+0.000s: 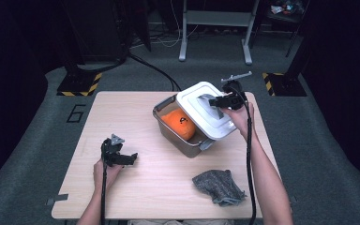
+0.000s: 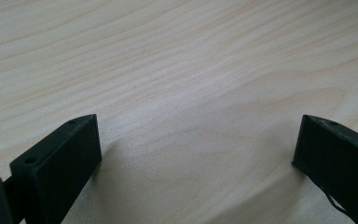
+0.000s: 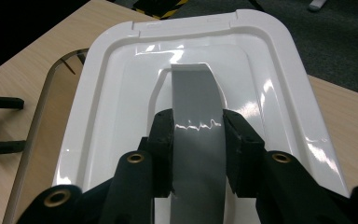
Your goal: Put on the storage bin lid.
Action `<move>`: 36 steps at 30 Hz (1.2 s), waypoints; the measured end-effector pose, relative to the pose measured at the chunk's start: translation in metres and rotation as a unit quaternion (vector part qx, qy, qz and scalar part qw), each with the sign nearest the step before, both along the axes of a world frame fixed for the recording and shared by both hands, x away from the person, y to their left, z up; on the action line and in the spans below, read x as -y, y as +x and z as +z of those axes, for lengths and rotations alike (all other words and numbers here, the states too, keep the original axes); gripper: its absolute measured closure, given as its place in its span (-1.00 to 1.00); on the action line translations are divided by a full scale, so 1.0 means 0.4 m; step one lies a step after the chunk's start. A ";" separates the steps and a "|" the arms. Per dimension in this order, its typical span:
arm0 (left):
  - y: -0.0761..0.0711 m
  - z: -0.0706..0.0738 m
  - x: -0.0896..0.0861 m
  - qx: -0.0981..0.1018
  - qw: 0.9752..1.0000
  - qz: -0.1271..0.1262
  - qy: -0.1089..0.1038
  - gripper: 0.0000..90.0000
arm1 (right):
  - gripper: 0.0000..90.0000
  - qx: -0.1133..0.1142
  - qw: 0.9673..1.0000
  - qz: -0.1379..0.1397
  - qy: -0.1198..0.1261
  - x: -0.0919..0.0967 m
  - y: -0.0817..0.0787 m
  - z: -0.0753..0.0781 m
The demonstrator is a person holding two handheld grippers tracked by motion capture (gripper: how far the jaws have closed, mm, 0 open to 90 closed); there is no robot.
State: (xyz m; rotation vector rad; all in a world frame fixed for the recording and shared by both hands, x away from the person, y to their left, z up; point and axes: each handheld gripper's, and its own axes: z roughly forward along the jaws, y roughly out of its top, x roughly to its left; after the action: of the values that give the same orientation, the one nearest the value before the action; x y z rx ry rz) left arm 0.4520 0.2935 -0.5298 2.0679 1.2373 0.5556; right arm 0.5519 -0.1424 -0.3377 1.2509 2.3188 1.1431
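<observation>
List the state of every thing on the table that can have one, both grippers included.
lid: off its seat, held by its grey handle
container: partly uncovered, orange ball inside
grey cloth: crumpled, untouched
right gripper: shut on the handle
left gripper: open, nothing between its jaws

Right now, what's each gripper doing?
Left gripper: open, holding nothing, over the bare table.
Right gripper: shut on the lid's grey handle, lid over the bin.
</observation>
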 end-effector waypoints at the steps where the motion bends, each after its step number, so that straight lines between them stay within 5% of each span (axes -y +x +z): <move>1: 0.000 0.000 0.000 0.000 1.000 0.000 -0.001 -0.99 | 0.48 -0.005 1.000 0.000 0.003 -0.009 0.000 -0.004; 36: 0.000 0.001 -0.001 -0.003 1.000 -0.001 0.001 -0.99 | 0.48 -0.030 0.998 0.050 -0.012 -0.195 0.011 -0.067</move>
State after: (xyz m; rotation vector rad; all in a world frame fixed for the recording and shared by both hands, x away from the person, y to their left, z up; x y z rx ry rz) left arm 0.4521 0.2938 -0.5294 2.0728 1.2384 0.5498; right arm 0.5563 -0.0642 -0.3645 1.1892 2.4566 1.1185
